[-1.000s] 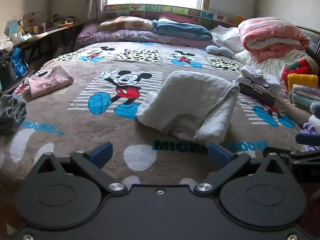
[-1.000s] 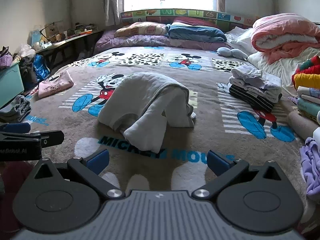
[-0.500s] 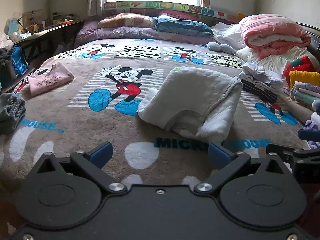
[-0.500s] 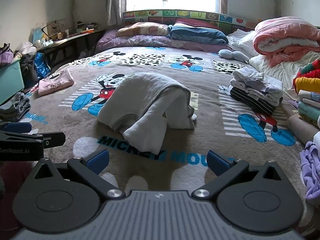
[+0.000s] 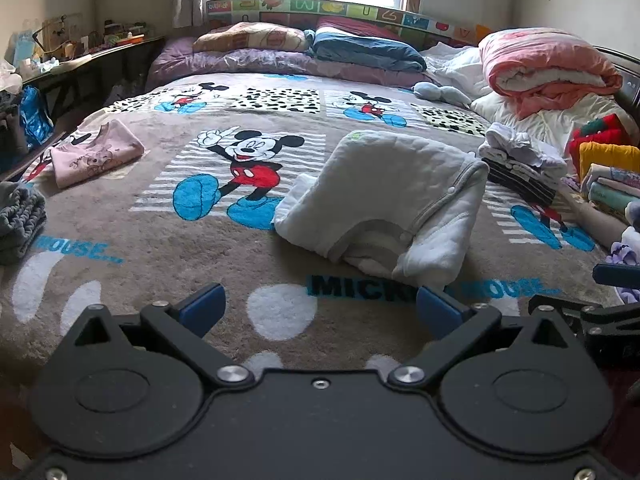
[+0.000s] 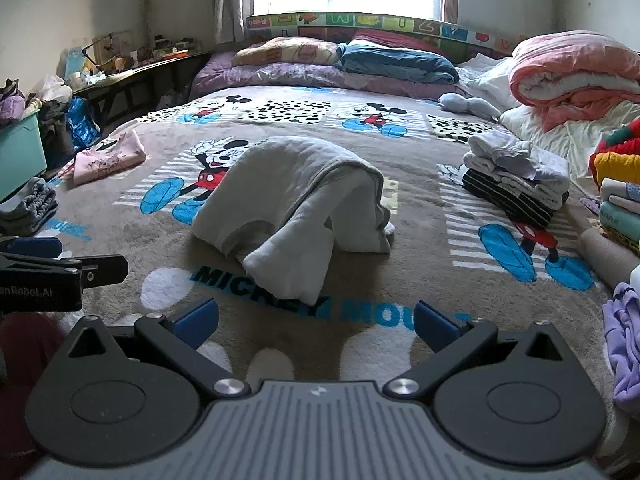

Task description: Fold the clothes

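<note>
Lying in the middle of the blanket (image 5: pixel 168 240), a white garment (image 5: pixel 384 196) sits partly folded, one thick flap draped toward the near edge over the blue lettering. The left gripper (image 5: pixel 320 310) hovers low in front of it, jaws spread wide and empty. The right gripper (image 6: pixel 316 322) is beside it, jaws likewise wide apart, touching nothing. A folded pile of clothes (image 6: pixel 516 176) rests to the right of the garment, a pink top (image 5: pixel 96 152) far left.

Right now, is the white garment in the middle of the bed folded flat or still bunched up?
Bunched up. The white garment humps over the blanket, one end drooping forward; neither gripper touches it.
</note>
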### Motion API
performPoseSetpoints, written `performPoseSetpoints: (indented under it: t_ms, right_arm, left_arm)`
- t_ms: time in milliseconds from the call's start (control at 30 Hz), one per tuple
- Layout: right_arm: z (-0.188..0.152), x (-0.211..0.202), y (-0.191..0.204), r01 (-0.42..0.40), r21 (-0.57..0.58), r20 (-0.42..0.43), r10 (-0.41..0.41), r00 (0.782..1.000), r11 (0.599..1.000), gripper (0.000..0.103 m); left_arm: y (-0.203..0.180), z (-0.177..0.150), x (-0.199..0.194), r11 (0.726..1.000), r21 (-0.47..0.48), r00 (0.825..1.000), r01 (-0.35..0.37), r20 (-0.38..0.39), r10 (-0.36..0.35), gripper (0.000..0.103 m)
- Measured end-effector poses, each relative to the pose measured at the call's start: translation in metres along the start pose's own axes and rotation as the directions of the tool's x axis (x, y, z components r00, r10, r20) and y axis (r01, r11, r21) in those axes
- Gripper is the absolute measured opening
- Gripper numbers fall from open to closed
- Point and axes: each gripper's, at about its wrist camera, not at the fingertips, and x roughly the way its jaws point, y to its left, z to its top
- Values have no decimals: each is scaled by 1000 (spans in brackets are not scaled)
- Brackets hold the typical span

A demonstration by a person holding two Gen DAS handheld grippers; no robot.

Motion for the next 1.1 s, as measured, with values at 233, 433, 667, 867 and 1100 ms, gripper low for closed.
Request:
performPoseSetpoints:
  t_ms: [233, 433, 667, 867, 1100]
  right_arm:
    - [1, 3, 0, 0, 1, -6, 0, 1000, 1000, 103]
    - [0, 7, -1, -1, 1, -14, 1, 1000, 1000, 103]
    - [-1, 10, 0, -1, 0, -20, 1, 1000, 1000, 103]
    - [0, 12, 0, 0, 0, -22, 0, 1000, 1000, 103]
    - [-1, 18, -1, 13, -6, -32, -13, 999, 1000, 103]
  left_arm:
    - [0, 1, 2, 1000, -2, 1000, 2, -3, -2, 103]
    - [0, 1, 5, 1000, -4, 1000, 3, -11, -3, 103]
    - [0, 0, 8, 1000, -3, 1000, 8, -15, -8, 103]
    - [1, 1, 10, 1000, -6, 1000, 11, -15, -11, 103]
    - [2, 2, 13, 1000, -7, 1000, 21, -14, -21, 103]
